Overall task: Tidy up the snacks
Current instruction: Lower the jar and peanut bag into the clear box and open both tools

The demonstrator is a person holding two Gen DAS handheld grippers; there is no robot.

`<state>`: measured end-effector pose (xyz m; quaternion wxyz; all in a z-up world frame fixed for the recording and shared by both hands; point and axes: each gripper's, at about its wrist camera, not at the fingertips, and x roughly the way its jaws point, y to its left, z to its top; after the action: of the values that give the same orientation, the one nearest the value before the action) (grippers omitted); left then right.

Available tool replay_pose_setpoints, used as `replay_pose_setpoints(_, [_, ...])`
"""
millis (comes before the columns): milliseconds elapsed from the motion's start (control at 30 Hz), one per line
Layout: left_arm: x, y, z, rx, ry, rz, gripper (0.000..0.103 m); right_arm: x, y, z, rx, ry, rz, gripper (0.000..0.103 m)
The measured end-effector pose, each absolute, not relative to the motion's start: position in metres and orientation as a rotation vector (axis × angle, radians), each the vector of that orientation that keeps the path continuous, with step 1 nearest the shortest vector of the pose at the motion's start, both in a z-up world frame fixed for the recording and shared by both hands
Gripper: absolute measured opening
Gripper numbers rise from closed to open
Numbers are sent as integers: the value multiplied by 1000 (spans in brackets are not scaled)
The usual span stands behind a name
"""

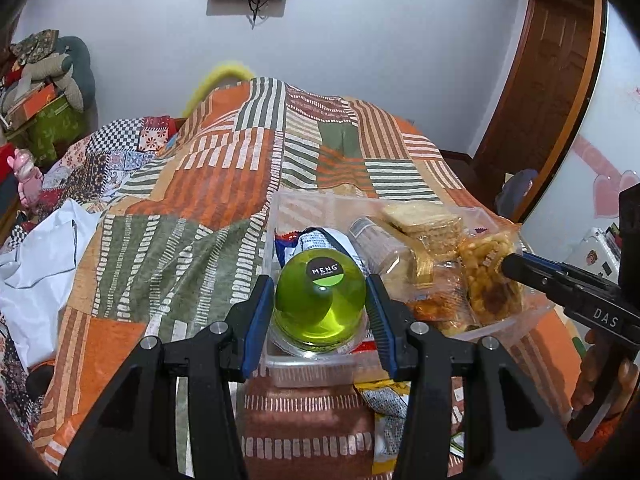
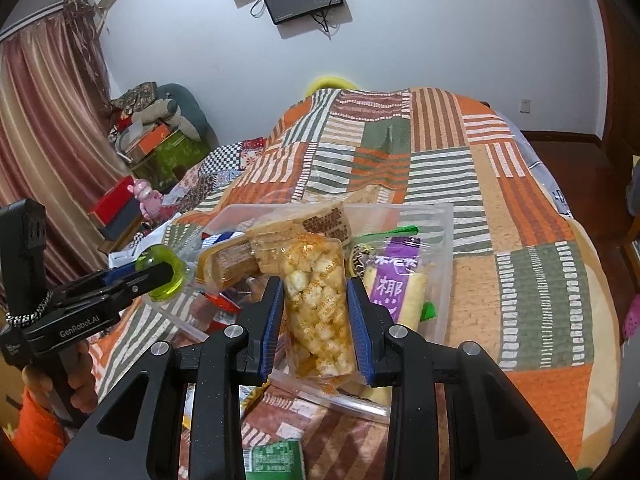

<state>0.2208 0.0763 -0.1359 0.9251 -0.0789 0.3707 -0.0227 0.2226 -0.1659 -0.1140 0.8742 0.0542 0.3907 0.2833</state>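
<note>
My left gripper (image 1: 320, 300) has its jaws clamped on a green jelly cup (image 1: 320, 300) over the clear bin (image 1: 280, 216). My right gripper (image 2: 315, 312) jaws clamp a popcorn bag (image 2: 316, 304); purple snack pack (image 2: 394, 280) at 2 o'clock, bin on the bed (image 2: 520, 200).

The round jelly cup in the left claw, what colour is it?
Translucent lime green jelly cup, with a dark round label; clearest in the left wrist view.

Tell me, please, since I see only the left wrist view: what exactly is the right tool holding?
Observer: The right tool is shut on a clear pack of puffed corn snacks, over the clear bin.
Operator: What lies to the right of that pack in the bin?
Observer: A purple-labelled snack pack lies there.
Operator: Does my left tool show in your view?
Observer: Yes, the left tool is shut on the green jelly cup, at the bin's left edge.
</note>
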Motion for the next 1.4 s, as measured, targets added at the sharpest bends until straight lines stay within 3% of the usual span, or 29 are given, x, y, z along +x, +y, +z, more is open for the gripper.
replay_pose_setpoints(200, [225, 71, -138, -134, 772, -34, 47, 226, -170, -124, 116, 859, 561, 33])
replay_pose_setpoints(267, [225, 69, -137, -122, 773, -28, 54, 225, -174, -126, 126, 873, 557, 34])
replay_pose_setpoints(367, [224, 67, -134, -115, 771, -6, 63, 221, -178, -123, 122, 871, 551, 42])
replay_pose_setpoints(900, [182, 79, -115, -165, 771, -14, 70, 186, -184, -106, 68, 841, 568, 59])
replay_pose_setpoints(967, [175, 80, -116, -172, 780, -10, 77, 180, -184, -107, 65, 843, 570, 61])
replay_pose_setpoints(1067, [169, 81, -118, -176, 795, 4, 80, 171, -183, -113, 79, 859, 576, 71])
replay_pose_setpoints(1400, [146, 75, -139, -163, 865, -12, 80, 153, -166, -148, 32, 975, 619, 71])
